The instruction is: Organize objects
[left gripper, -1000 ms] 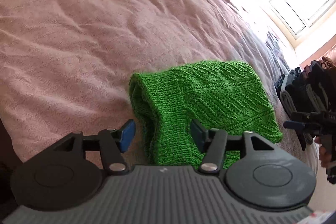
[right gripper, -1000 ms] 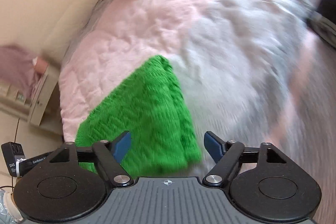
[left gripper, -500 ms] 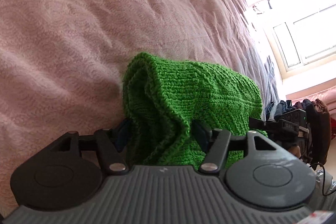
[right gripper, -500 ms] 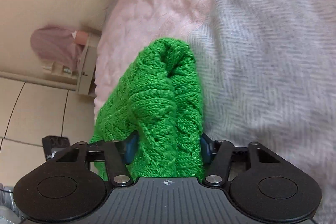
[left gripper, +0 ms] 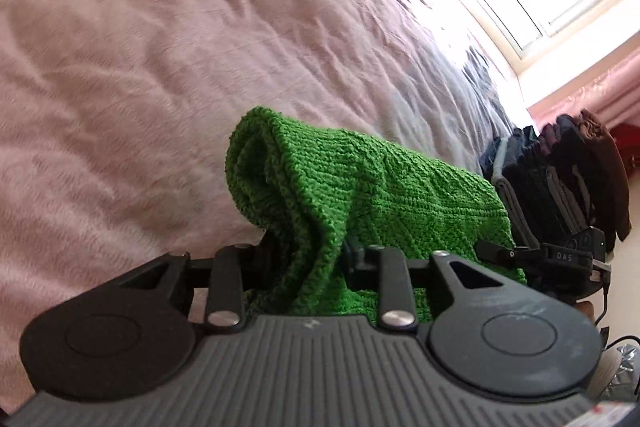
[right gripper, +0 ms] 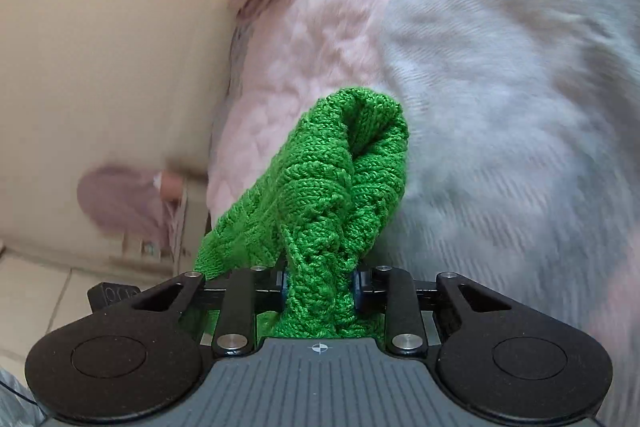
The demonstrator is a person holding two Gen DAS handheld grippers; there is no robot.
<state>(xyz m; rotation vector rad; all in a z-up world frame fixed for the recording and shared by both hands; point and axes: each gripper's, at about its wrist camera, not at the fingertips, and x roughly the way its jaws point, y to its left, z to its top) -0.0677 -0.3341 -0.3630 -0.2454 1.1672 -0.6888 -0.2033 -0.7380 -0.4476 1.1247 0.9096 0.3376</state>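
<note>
I have the green knit pinched at both ends: my left gripper clamps one bunched edge, my right gripper the other, so it hangs between them over the pink bedspread near its edge. Half a second ago both jaws were wider around it; now they've squeezed tighter.

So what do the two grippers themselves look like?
Both match. The left gripper and right gripper have a ribbed grey body, two round black discs, black link bars with silver screws. The right one shows blue fingertips and a small crosshair mark.
</note>
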